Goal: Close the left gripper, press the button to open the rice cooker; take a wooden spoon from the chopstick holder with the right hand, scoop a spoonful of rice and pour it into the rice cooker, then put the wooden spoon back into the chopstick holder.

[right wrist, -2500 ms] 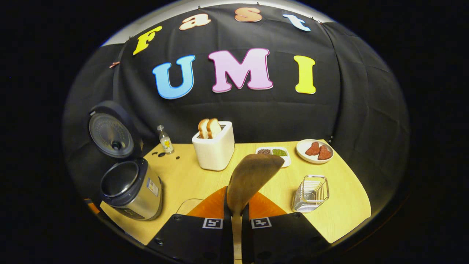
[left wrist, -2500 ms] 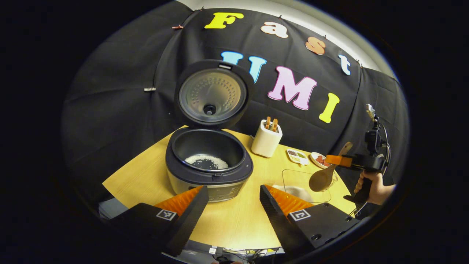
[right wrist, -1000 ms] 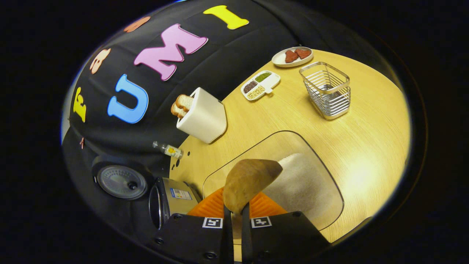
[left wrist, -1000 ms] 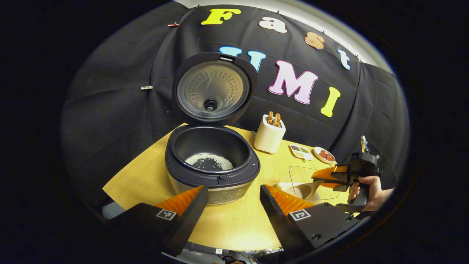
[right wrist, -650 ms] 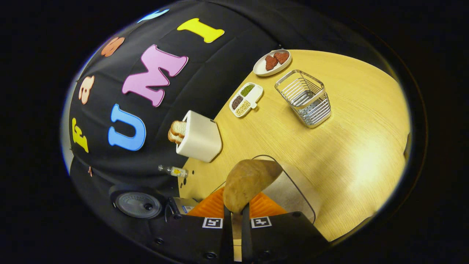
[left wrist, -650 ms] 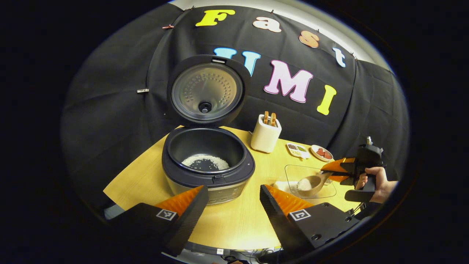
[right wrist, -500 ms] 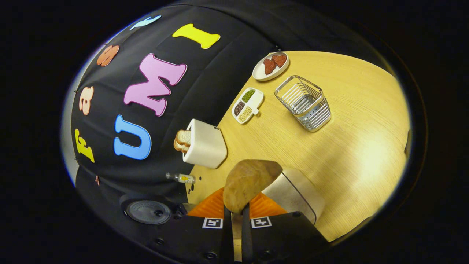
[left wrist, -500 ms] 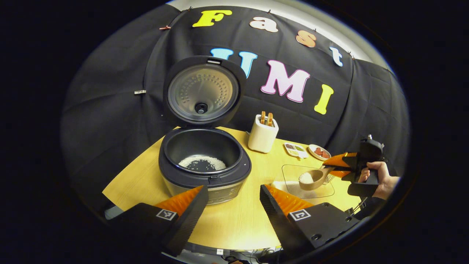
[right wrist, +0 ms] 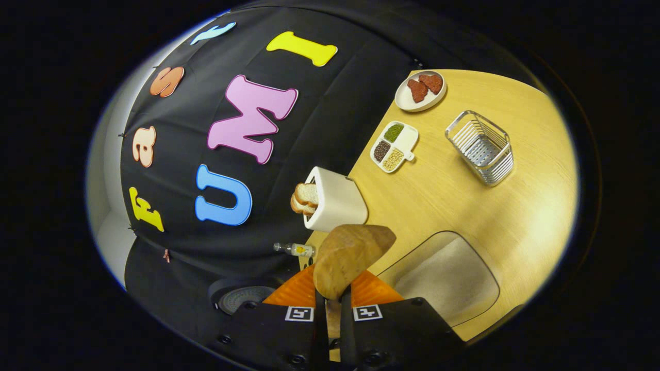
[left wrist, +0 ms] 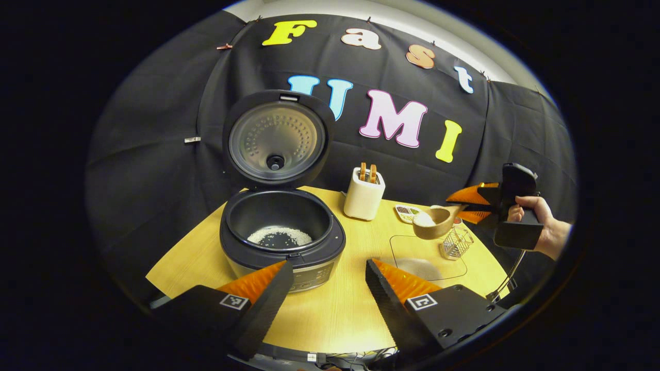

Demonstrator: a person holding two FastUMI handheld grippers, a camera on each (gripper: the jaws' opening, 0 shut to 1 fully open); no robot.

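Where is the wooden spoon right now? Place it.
In the left gripper view, the wooden spoon, loaded with rice, hangs at right in the right claw, above the metal holder.

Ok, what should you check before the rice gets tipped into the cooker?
1. Rice cooker lid up: ok.
2. Pot free to take rice, a little already lying at the bottom: ok.
3. Wooden spoon loaded with rice: ok.
4. Right tool shut on the spoon's handle: ok.
5. Spoon over the pot: not ok, it hangs above the clear tray, off to the side.
6. Left tool out of the path: ok, open and low in front.
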